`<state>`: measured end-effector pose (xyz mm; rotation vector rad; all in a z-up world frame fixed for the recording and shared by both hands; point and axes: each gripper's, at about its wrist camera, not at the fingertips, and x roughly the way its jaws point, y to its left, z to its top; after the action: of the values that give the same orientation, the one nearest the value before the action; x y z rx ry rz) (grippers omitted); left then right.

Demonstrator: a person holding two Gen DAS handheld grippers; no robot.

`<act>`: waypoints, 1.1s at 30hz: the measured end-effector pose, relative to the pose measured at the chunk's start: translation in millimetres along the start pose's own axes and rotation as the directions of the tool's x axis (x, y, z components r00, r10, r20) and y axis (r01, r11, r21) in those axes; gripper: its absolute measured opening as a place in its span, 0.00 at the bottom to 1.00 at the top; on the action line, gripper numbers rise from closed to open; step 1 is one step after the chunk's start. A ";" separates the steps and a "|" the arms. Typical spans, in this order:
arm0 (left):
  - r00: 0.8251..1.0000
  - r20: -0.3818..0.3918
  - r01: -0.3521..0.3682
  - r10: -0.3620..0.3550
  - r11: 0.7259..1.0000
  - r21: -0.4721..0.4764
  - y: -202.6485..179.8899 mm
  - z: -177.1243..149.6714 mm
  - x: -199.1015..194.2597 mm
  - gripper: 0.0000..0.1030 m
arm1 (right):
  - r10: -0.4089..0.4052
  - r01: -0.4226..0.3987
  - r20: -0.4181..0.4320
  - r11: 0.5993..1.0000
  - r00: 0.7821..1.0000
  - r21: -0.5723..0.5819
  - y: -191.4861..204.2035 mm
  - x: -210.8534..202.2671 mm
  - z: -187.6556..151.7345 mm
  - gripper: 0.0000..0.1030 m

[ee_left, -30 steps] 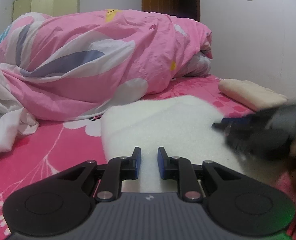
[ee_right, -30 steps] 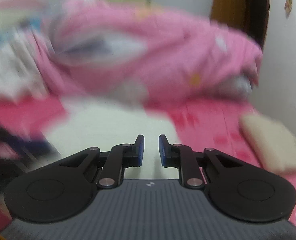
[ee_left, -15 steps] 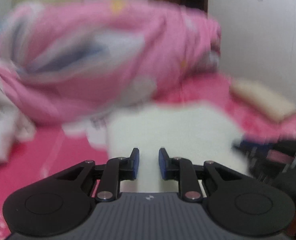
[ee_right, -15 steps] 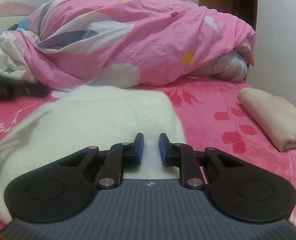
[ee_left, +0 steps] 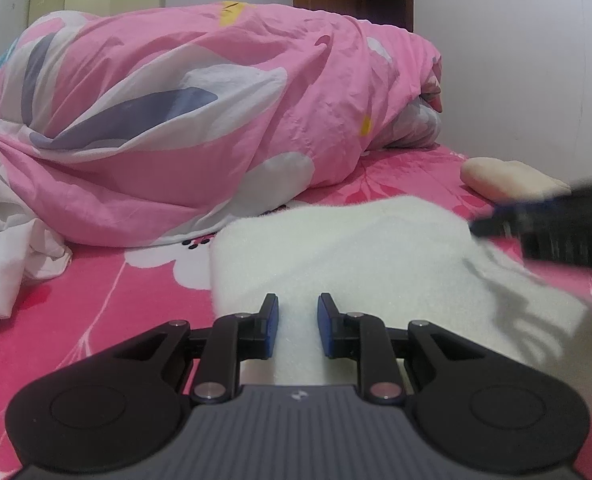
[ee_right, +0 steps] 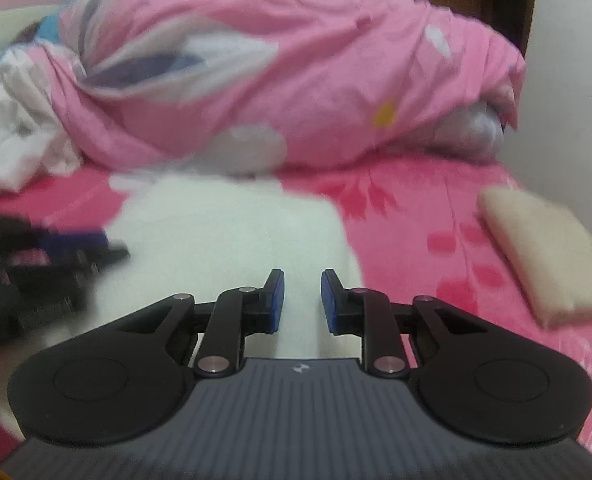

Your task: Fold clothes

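Lying flat on the pink bed sheet (ee_left: 96,300), the white fleece garment (ee_left: 355,264) is the landmark here; everything else is placed relative to it.

Far left of it sits a crumpled white cloth (ee_left: 8,256), loose, not squared up. Behind the garment, the pink duvet (ee_left: 200,120) is bunched into a heap, prob. pushed back to leave a working patch of sheet.

The left gripper (ee_left: 296,330) hovers over the garment's near left part, blue pads a narrow gap apart w/ nothing between them; white fleece shows through the gap. The garment's left edge runs straight and looks thick, so it may already be doubled over, though I can't be sure.

The right gripper (ee_right: 300,300) hangs over the near right part, also slightly parted and holding nothing. This view is blurred. Both tools sit low and side by side, which fits either reaching for a hem or having just let one go.

Right of the garment, well apart and near the wall, a beige folded cloth (ee_right: 543,252) lies neat and flat, likely a set-aside spot for done items.
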<state>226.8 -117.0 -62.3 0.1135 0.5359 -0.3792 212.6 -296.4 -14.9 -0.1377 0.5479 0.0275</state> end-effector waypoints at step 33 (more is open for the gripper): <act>0.998 -0.054 0.016 -0.020 0.996 -0.082 15.7 20.4 30.7 0.22 | 0.095 -0.092 -0.014 0.986 0.995 0.136 -26.4 59.7 -23.0 0.18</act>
<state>266.8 -116.5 -60.6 0.0401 0.6063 -0.3722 253.3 -326.3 -62.2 0.0206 0.5747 0.0803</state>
